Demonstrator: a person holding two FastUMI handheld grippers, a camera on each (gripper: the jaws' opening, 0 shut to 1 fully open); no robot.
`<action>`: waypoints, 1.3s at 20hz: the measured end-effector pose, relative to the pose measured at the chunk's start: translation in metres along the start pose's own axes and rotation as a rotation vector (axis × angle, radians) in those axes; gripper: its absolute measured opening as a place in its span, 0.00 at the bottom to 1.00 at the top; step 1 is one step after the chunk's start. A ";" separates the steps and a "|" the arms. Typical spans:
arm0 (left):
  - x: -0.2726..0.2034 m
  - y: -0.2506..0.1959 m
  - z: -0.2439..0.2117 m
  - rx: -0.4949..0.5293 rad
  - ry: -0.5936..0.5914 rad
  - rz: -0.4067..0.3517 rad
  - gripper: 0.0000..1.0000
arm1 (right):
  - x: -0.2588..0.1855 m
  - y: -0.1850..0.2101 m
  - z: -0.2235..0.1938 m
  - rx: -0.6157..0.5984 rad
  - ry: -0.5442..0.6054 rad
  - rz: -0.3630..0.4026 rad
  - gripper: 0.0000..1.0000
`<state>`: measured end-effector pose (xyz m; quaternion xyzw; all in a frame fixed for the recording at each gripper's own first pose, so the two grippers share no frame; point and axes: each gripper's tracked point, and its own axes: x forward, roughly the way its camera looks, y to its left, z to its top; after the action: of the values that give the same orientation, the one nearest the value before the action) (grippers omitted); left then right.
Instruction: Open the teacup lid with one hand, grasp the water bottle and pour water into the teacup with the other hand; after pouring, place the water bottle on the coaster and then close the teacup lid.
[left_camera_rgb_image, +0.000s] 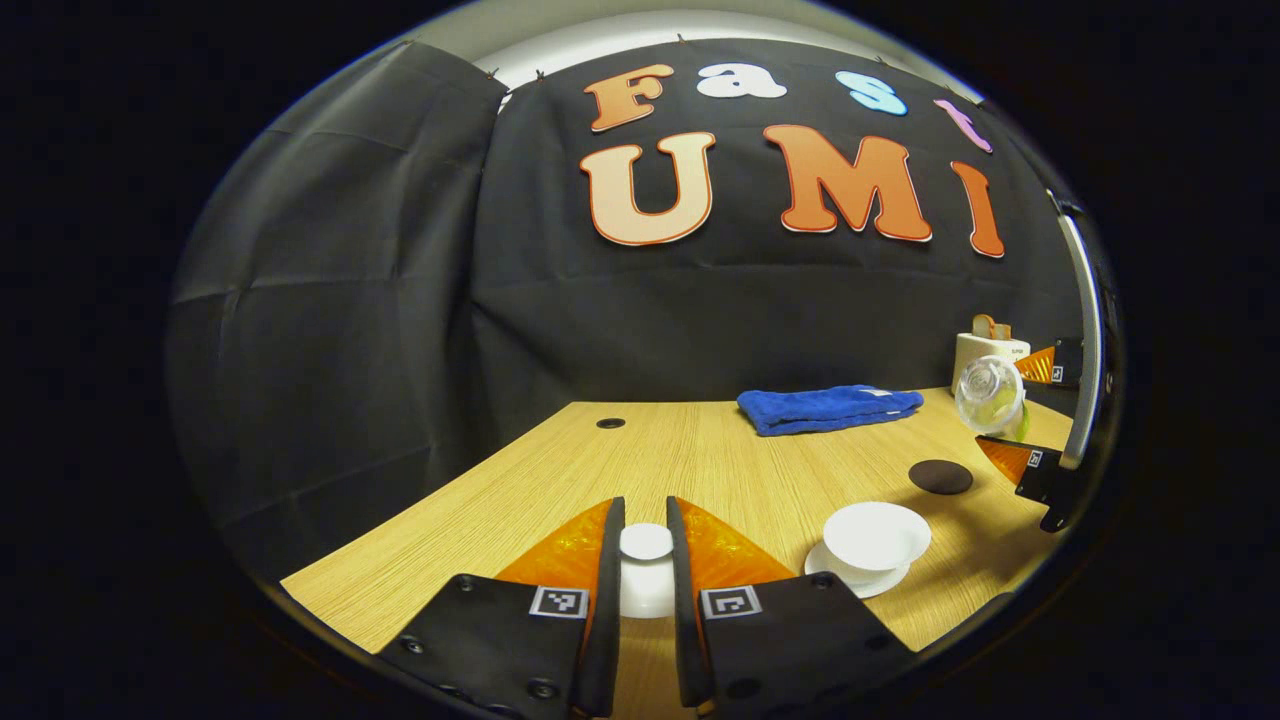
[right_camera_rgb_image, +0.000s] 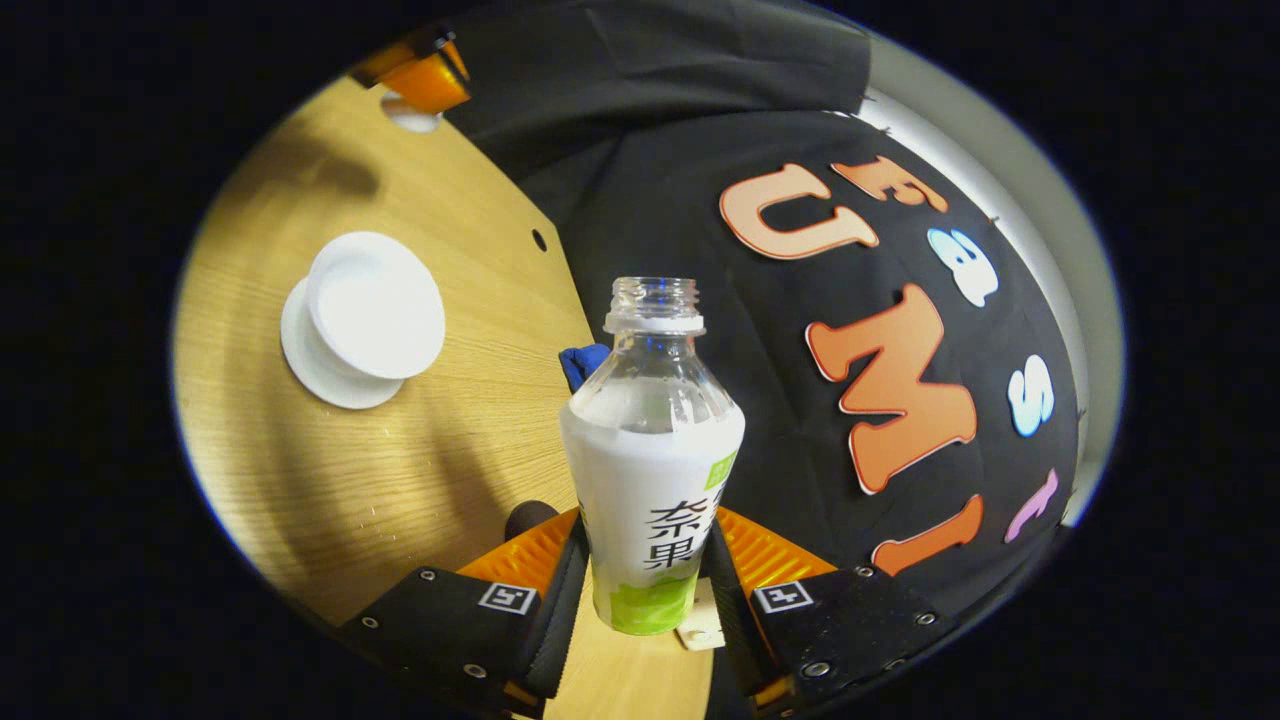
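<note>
My left gripper (left_camera_rgb_image: 645, 515) is shut on the white teacup lid (left_camera_rgb_image: 645, 562), held just off the table. To its right the open white teacup (left_camera_rgb_image: 876, 535) stands on its saucer (left_camera_rgb_image: 850, 580). A dark round coaster (left_camera_rgb_image: 940, 477) lies behind the cup. My right gripper (right_camera_rgb_image: 648, 525) is shut on the water bottle (right_camera_rgb_image: 650, 450), uncapped, partly filled and tilted in the air. In the right gripper view the teacup (right_camera_rgb_image: 375, 305) sits off to the left of the bottle's mouth. The bottle (left_camera_rgb_image: 988, 393) and right gripper (left_camera_rgb_image: 1030, 415) hover at the far right.
A folded blue towel (left_camera_rgb_image: 828, 407) lies at the back of the wooden table (left_camera_rgb_image: 620, 465). A white container (left_camera_rgb_image: 990, 350) stands at the back right corner. The left gripper (right_camera_rgb_image: 420, 85) with the lid (right_camera_rgb_image: 410, 118) shows at the top of the right gripper view.
</note>
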<state>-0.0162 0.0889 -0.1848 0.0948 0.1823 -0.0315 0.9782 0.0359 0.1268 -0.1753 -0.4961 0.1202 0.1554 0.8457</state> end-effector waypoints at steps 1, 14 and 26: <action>-0.001 0.002 -0.002 0.002 0.003 0.003 0.27 | 0.000 0.001 0.002 -0.032 -0.008 0.002 0.65; -0.010 0.024 -0.018 -0.001 0.021 0.023 0.27 | 0.000 -0.004 0.020 -0.428 -0.067 -0.096 0.64; -0.015 0.037 -0.023 -0.015 0.025 0.036 0.27 | -0.007 -0.010 0.035 -0.582 -0.120 -0.134 0.64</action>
<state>-0.0351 0.1298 -0.1938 0.0911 0.1930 -0.0115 0.9769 0.0347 0.1515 -0.1482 -0.7142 -0.0124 0.1563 0.6821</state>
